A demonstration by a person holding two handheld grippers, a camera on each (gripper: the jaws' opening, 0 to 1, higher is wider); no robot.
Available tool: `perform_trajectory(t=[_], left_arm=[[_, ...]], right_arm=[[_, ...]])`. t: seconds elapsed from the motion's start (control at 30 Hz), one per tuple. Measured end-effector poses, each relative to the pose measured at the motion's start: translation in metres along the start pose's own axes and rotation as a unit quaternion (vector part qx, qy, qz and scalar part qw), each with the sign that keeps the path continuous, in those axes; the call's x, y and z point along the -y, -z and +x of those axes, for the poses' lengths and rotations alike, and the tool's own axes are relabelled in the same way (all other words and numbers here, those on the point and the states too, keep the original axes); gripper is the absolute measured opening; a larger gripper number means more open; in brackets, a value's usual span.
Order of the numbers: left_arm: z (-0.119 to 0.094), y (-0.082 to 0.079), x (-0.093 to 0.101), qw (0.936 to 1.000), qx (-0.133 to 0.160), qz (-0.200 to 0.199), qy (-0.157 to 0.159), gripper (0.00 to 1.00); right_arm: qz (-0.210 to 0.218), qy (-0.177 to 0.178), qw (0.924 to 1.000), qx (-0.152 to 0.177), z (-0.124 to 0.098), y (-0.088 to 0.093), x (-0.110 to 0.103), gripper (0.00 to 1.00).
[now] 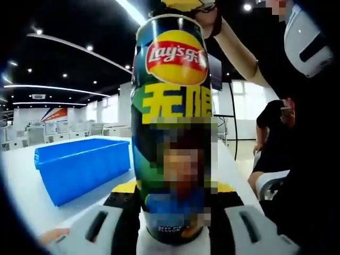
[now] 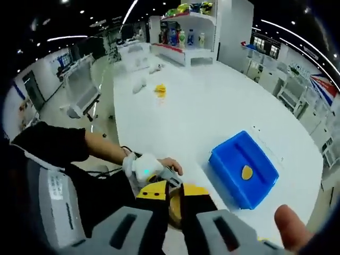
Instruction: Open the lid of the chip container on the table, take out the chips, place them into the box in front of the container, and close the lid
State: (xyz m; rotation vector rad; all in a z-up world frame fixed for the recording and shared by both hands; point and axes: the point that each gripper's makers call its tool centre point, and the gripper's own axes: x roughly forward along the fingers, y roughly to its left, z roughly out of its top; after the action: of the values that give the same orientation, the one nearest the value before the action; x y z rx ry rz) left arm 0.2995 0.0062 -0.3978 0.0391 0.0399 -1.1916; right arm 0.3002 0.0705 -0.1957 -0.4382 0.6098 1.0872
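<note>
Surface: a long white table [image 2: 212, 101] runs away through the right gripper view; its near end shows pale in the left gripper view.
Room: a large hall with a dark ceiling, strip lights and spot lamps; a white shelf unit [image 2: 188, 34] with bottles and packets stands at the far end of the table; white desks and chairs line the sides.
Loose items: a small yellow object [image 2: 160, 90] and a white one [image 2: 139, 84] lie far down the table.
Box: a blue box [image 2: 243, 169] sits open on the table; one chip [image 2: 247, 172] lies inside it.
Chip container: a tall dark-green chip container [image 1: 172, 127] with a red-and-yellow logo stands upright and rises between the jaws of the left gripper [image 1: 174, 223].
Left gripper: its jaws close against the lower sides of the container, holding it.
Right gripper: the right gripper [image 2: 175, 204] looks down from above; its yellow-tipped jaws stand narrow, meeting over a round tan shape; whether they grip it, I cannot tell.
Relation: in the left gripper view the box lies left of the container, close by.
Person: a bare forearm and hand [image 2: 159, 169] sit just beyond the right jaws.
</note>
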Motion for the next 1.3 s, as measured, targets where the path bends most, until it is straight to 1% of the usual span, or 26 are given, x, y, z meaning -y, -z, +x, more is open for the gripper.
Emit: perform_trajectory(t=[0.03, 0.07, 0.1, 0.13, 0.2, 0.23, 0.27, 0.3, 0.33, 0.4, 0.47, 0.5, 0.57, 0.6, 0.63, 0.73, 0.8, 0.83, 0.87, 0.97, 1.03, 1.1, 1.13, 1.17, 1.2, 1.3], left_arm=[[0.000, 0.000, 0.000, 1.0000, 0.000, 0.000, 0.000, 0.50], [0.000, 0.000, 0.000, 1.0000, 0.000, 0.000, 0.000, 0.50], [0.000, 0.000, 0.000, 1.0000, 0.000, 0.000, 0.000, 0.50], [0.000, 0.000, 0.000, 1.0000, 0.001, -0.001, -0.001, 0.50], [0.000, 0.000, 0.000, 1.0000, 0.001, -0.003, -0.001, 0.50], [0.001, 0.000, 0.001, 1.0000, 0.002, -0.003, -0.001, 0.50], [0.002, 0.000, 0.002, 1.0000, 0.004, -0.005, 0.004, 0.50], [0.002, 0.000, 0.003, 1.0000, 0.004, -0.004, 0.004, 0.50], [0.003, 0.000, 0.004, 1.0000, 0.004, -0.004, 0.005, 0.50], [0.003, 0.000, 0.004, 1.0000, 0.003, -0.006, 0.005, 0.50], [0.003, 0.001, 0.004, 1.0000, 0.003, -0.006, 0.005, 0.50], [0.003, 0.001, 0.004, 1.0000, 0.002, -0.007, 0.005, 0.50], [0.003, 0.001, 0.004, 1.0000, 0.003, -0.007, 0.004, 0.50], [0.003, 0.001, 0.003, 1.0000, 0.003, -0.007, 0.003, 0.50], [0.003, 0.001, 0.003, 1.0000, 0.003, -0.008, 0.003, 0.50], [0.003, 0.002, 0.003, 1.0000, 0.003, -0.009, 0.003, 0.50], [0.003, 0.002, 0.003, 0.9999, 0.004, -0.009, 0.004, 0.50], [0.003, 0.002, 0.003, 0.9999, 0.005, -0.009, 0.005, 0.50], [0.002, 0.002, 0.003, 0.9999, 0.005, -0.009, 0.005, 0.50], [0.002, 0.002, 0.003, 0.9999, 0.005, -0.008, 0.004, 0.50], [0.002, 0.002, 0.002, 0.9999, 0.005, -0.009, 0.004, 0.50], [0.002, 0.002, 0.002, 0.9999, 0.006, -0.009, 0.004, 0.50], [0.002, 0.002, 0.002, 0.9999, 0.006, -0.009, 0.004, 0.50], [0.002, 0.002, 0.002, 0.9999, 0.006, -0.009, 0.004, 0.50], [0.002, 0.002, 0.002, 0.9999, 0.006, -0.008, 0.004, 0.50], [0.002, 0.002, 0.002, 0.9999, 0.007, -0.008, 0.005, 0.50]], right_arm=[[-0.021, 0.010, 0.9988, 0.042, -0.010, -0.015, 0.005, 0.20], [-0.042, 0.039, 0.9924, 0.109, -0.030, -0.035, 0.014, 0.26], [-0.049, 0.062, 0.9863, 0.145, -0.044, -0.044, 0.021, 0.30], [-0.058, 0.095, 0.9778, 0.178, -0.067, -0.050, 0.032, 0.29], [-0.048, 0.128, 0.9656, 0.221, -0.095, -0.053, 0.043, 0.29], [-0.043, 0.153, 0.9510, 0.265, -0.118, -0.056, 0.051, 0.31], [-0.046, 0.164, 0.9453, 0.278, -0.124, -0.057, 0.055, 0.32], [-0.060, 0.192, 0.9295, 0.309, -0.144, -0.055, 0.064, 0.33], [-0.064, 0.214, 0.9191, 0.324, -0.155, -0.052, 0.072, 0.35], [-0.079, 0.296, 0.8879, 0.343, -0.184, -0.036, 0.100, 0.43], [-0.095, 0.332, 0.8700, 0.352, -0.197, -0.024, 0.112, 0.57], [-0.097, 0.359, 0.8548, 0.362, -0.206, -0.015, 0.123, 0.62], [-0.107, 0.382, 0.8397, 0.370, -0.213, 0.002, 0.134, 0.67], [-0.104, 0.393, 0.8338, 0.373, -0.215, 0.009, 0.139, 0.70], [-0.105, 0.407, 0.8248, 0.378, -0.218, 0.019, 0.146, 0.73], [-0.106, 0.428, 0.8074, 0.392, -0.223, 0.034, 0.156, 0.88], [-0.108, 0.449, 0.7905, 0.402, -0.228, 0.047, 0.164, 0.97], [-0.111, 0.454, 0.7888, 0.399, -0.227, 0.053, 0.167, 0.96], [-0.114, 0.464, 0.7837, 0.397, -0.226, 0.061, 0.172, 0.97], [-0.104, 0.476, 0.7873, 0.378, -0.216, 0.087, 0.185, 0.97], [-0.078, 0.480, 0.7919, 0.369, -0.207, 0.112, 0.195, 0.97], [-0.045, 0.479, 0.7963, 0.367, -0.196, 0.140, 0.206, 0.97], [-0.014, 0.479, 0.7985, 0.364, -0.187, 0.161, 0.213, 0.97], [-0.001, 0.478, 0.8004, 0.362, -0.183, 0.168, 0.215, 0.97], [0.034, 0.472, 0.8064, 0.355, -0.170, 0.191, 0.222, 0.97], [0.101, 0.465, 0.8108, 0.340, -0.141, 0.242, 0.233, 0.97]])
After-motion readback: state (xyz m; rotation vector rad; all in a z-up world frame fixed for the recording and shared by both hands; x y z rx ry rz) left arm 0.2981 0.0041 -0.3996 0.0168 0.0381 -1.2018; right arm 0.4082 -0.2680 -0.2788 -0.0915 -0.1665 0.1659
